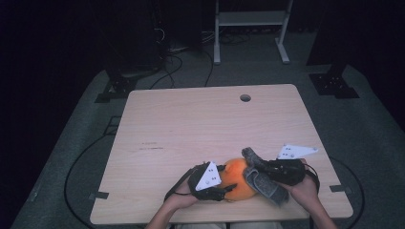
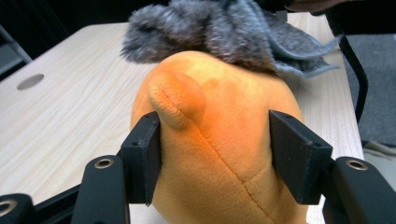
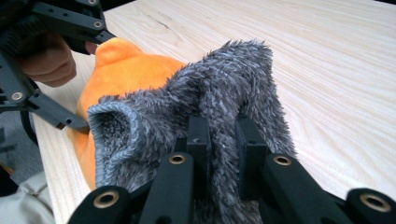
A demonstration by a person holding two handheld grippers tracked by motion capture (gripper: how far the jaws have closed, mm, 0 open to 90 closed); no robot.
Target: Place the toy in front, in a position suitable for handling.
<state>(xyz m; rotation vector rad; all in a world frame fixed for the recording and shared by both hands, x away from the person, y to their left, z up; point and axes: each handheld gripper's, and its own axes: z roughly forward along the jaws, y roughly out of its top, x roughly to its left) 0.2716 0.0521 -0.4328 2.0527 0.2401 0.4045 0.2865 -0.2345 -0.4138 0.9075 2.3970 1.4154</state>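
An orange plush toy (image 1: 237, 185) lies near the table's front edge. My left gripper (image 1: 228, 180) reaches in from the left, and in the left gripper view its two black pads press on both sides of the plush toy (image 2: 224, 121), so the left gripper (image 2: 215, 154) is shut on it. A grey fuzzy cloth (image 1: 263, 185) drapes over the toy's right side. My right gripper (image 1: 261, 171) is shut on a fold of this grey cloth (image 3: 224, 88); in the right gripper view the jaws of the right gripper (image 3: 224, 140) pinch it tightly. The cloth (image 2: 224, 32) covers the toy's far end.
The wooden table (image 1: 191, 119) has a round cable hole (image 1: 245, 98) near its far edge. Black cables run over the grey floor behind and left of it. A white frame (image 1: 250, 19) stands at the back. A hand (image 3: 49, 65) holds the left gripper.
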